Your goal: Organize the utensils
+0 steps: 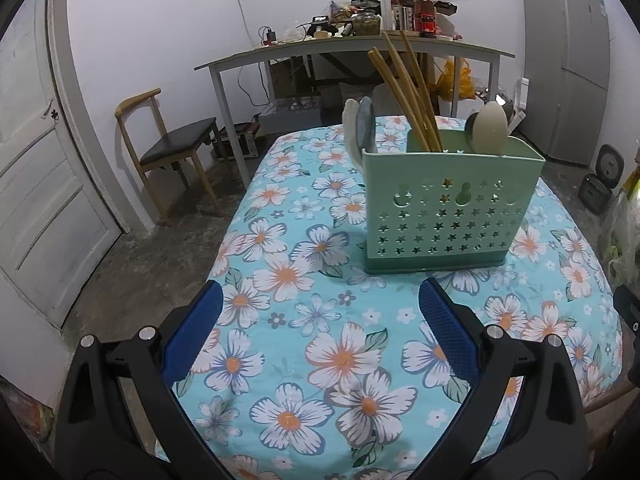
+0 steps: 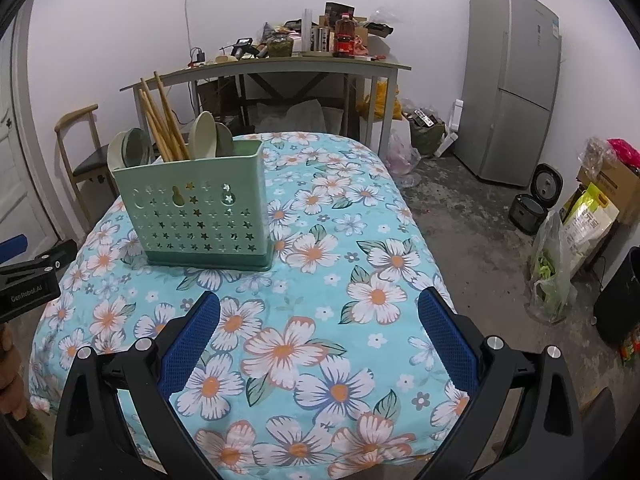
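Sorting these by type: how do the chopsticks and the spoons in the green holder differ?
The tan wooden chopsticks are thin straight sticks, leaning and rising well above the pale green perforated plastic holder. The pale rounded spoons are broad, with bowls just clearing its rim. Both stand inside the holder.

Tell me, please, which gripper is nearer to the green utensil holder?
Left, narrowly. The left gripper sits just before the green utensil holder, slightly to its left; the right gripper is back and off to its right.

green star-holed utensil holder [image 1: 452, 208] stands upright holding chopsticks [image 1: 404, 92] and spoons [image 1: 490, 124].
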Demonstrator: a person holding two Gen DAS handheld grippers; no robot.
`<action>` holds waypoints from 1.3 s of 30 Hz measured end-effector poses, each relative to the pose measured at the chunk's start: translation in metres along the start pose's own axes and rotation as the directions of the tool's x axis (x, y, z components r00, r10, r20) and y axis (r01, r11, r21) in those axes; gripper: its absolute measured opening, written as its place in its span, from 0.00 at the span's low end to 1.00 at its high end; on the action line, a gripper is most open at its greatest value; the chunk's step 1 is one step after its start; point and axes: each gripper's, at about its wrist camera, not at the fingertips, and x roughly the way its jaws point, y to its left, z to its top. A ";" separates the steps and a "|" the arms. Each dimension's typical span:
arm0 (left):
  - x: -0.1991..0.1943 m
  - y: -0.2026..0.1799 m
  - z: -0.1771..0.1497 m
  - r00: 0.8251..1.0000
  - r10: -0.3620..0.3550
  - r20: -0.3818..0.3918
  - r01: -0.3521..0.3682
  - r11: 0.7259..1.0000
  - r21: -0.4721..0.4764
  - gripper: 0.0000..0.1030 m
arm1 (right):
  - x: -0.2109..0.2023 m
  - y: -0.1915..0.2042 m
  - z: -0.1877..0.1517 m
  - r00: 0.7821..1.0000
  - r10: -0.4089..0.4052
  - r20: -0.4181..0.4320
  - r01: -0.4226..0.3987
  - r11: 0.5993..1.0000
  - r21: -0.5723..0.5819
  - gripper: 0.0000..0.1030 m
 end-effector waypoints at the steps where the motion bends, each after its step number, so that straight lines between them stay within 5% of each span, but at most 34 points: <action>1: 0.000 -0.001 0.000 1.000 -0.003 -0.003 0.003 1.000 0.002 0.92 | 0.000 -0.001 0.000 1.000 -0.001 0.000 0.001 1.000 0.000 0.94; 39: 0.005 -0.004 0.000 0.999 -0.008 -0.041 0.008 1.000 0.009 0.92 | 0.001 -0.017 0.001 1.000 -0.026 -0.005 0.026 1.000 0.008 0.94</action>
